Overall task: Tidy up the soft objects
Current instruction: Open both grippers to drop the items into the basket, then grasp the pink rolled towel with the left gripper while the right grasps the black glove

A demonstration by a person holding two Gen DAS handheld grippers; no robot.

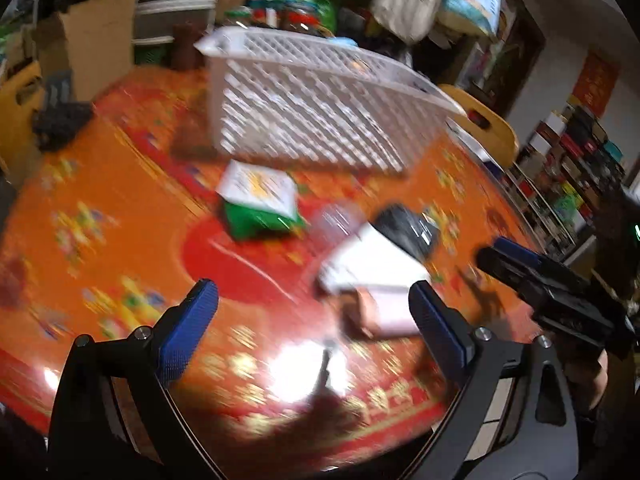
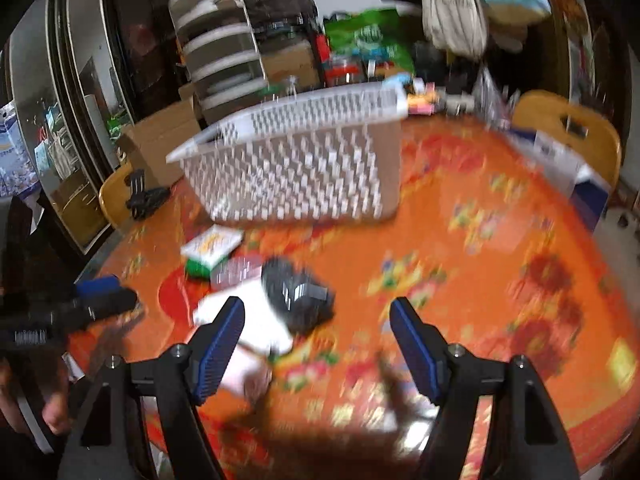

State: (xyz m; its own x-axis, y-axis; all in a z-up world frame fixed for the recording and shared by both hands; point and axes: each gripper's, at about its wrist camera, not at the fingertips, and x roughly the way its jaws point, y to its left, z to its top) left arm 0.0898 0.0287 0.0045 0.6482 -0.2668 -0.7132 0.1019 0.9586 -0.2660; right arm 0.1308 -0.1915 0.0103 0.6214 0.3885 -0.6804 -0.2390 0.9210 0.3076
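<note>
Both views are motion-blurred. A white lattice basket [image 1: 312, 108] stands at the far side of the round red-orange table [image 1: 100, 208]; it also shows in the right wrist view [image 2: 296, 160]. In front of it lie a green-and-white packet [image 1: 260, 204] [image 2: 210, 250], a white soft item [image 1: 372, 264] [image 2: 256, 316] with a black soft item [image 1: 408, 228] [image 2: 298, 294] on it, and a pink piece [image 1: 380, 312]. My left gripper [image 1: 312, 320] is open and empty above the table. My right gripper [image 2: 320, 340] is open and empty near the black item; it also shows in the left wrist view [image 1: 516, 260].
A small dark object [image 1: 60, 120] lies at the table's left edge. Wooden chairs [image 1: 484, 124] [image 2: 568, 132] stand around the table. Drawers [image 2: 220, 48], cardboard boxes [image 1: 96, 40], bags and shelves crowd the room behind. A blue-white box [image 2: 568, 164] sits at the right edge.
</note>
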